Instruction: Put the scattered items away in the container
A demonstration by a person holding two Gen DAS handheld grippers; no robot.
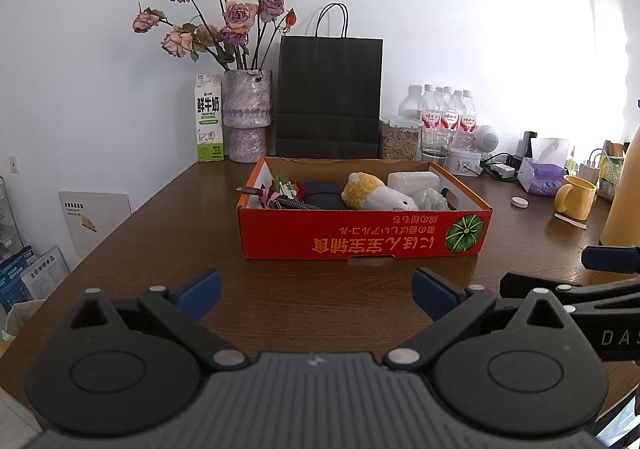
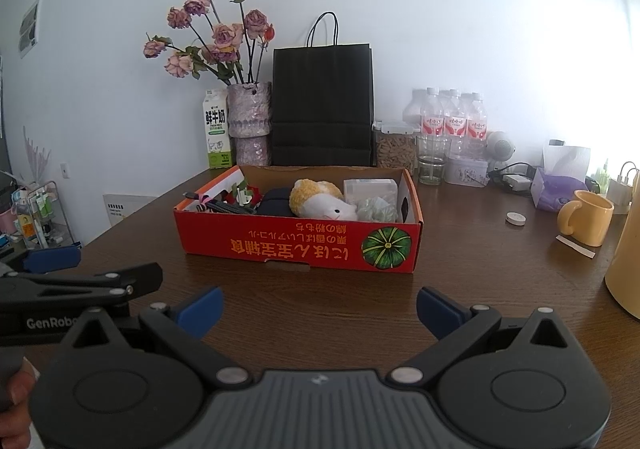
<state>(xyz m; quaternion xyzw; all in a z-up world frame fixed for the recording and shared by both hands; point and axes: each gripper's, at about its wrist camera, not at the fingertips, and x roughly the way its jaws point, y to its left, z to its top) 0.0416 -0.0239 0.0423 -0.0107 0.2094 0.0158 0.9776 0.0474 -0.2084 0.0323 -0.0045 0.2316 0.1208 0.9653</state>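
A red cardboard box [image 1: 360,239] [image 2: 280,245] with a pumpkin picture sits mid-table. Inside lie a yellow-and-white plush toy [image 1: 370,191] [image 2: 320,201], a dark pouch [image 1: 320,195] [image 2: 276,201], a white jar [image 1: 412,181], a crumpled pale wrapper [image 1: 430,199] [image 2: 376,209], and a cable with small colourful bits [image 1: 280,193] [image 2: 224,205] at the left end. My left gripper [image 1: 316,293] is open and empty, hovering short of the box's front. My right gripper [image 2: 320,309] is open and empty too, beside the left one.
A dark wooden table [image 1: 180,249] carries a milk carton [image 1: 209,119], a vase of dried roses [image 1: 246,113], a black paper bag [image 1: 330,97], water bottles [image 1: 448,113], a yellow mug [image 2: 586,217], a small white lid [image 2: 516,217] and a yellow jug [image 2: 624,269] at the right.
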